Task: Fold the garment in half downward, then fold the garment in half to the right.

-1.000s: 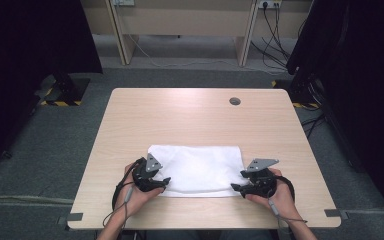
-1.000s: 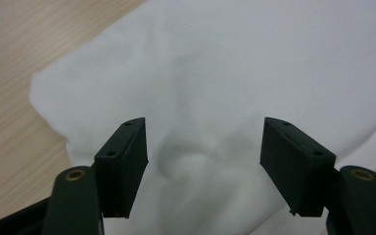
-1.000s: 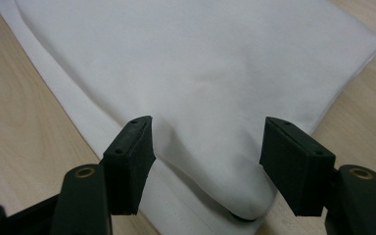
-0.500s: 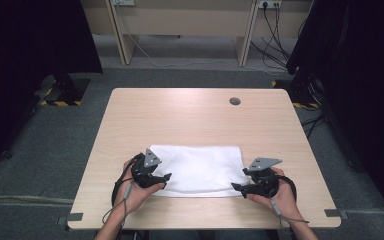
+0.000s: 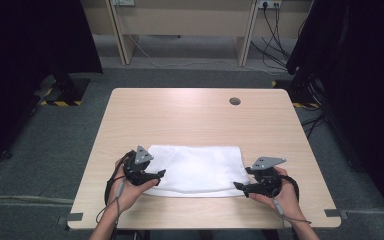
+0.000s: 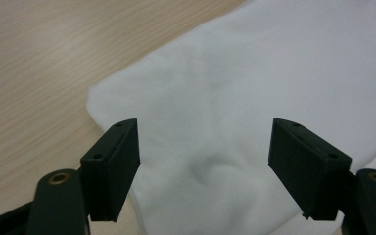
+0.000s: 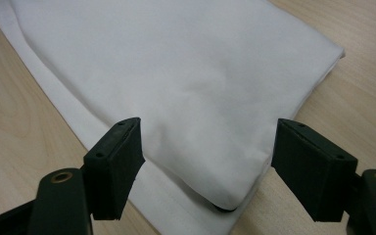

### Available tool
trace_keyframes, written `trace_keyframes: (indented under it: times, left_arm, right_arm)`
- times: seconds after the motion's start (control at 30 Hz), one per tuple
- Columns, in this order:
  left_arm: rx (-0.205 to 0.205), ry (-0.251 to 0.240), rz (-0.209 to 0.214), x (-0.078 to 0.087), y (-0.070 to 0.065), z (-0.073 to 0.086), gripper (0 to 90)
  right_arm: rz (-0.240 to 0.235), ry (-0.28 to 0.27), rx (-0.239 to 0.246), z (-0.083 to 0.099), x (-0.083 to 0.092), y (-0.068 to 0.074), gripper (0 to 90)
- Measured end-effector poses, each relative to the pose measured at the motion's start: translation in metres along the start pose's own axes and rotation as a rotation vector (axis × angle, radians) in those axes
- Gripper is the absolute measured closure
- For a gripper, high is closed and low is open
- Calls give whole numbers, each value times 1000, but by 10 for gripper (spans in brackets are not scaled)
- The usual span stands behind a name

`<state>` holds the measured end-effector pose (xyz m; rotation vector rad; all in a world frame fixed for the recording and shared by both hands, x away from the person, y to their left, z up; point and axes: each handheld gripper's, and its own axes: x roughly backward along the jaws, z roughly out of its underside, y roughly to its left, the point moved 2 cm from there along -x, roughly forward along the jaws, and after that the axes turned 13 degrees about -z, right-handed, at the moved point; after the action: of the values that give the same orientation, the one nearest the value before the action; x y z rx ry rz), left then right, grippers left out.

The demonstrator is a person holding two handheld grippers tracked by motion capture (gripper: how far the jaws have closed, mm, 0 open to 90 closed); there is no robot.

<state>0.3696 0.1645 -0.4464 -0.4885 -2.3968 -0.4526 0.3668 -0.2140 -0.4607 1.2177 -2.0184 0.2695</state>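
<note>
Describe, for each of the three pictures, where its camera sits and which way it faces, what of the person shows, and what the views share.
High view: above the person's side, looking forward and down on the table; forearms, left gripper and right gripper show.
Left gripper view: rides the left gripper, looking along its open jaws at the white cloth.
Right gripper view: rides the right gripper, open jaws over a folded cloth corner.
Shared: the cloth and wooden tabletop.

No text, label, brand, number or sign can be read anywhere: neither on the white cloth (image 5: 195,169) between the tongs nor on the wooden surface (image 5: 190,117) beyond them.
</note>
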Motion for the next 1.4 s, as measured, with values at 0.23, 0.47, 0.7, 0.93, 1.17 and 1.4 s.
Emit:
trace_keyframes:
  times: [0.23,0.47,0.7,0.93,1.17,1.4]
  left_arm:
    - [-2,-2,-3,1,0,-1,271]
    - [-3,-2,-4,1,-1,-2,271]
    - [-2,0,-7,2,1,-3,272]
    - [12,1,-20,-11,19,-27,277]
    - [59,107,5,-62,52,-53,307]
    - [74,204,-5,-96,63,-56,368]
  right_arm:
    - [3,-2,0,0,2,-1,272]
    - [5,-2,0,0,3,-1,271]
    - [1,2,6,-1,2,1,270]
    - [-20,1,49,-14,-2,8,268]
    - [-58,16,117,-30,-14,23,266]
    - [-74,30,150,-37,-20,31,265]
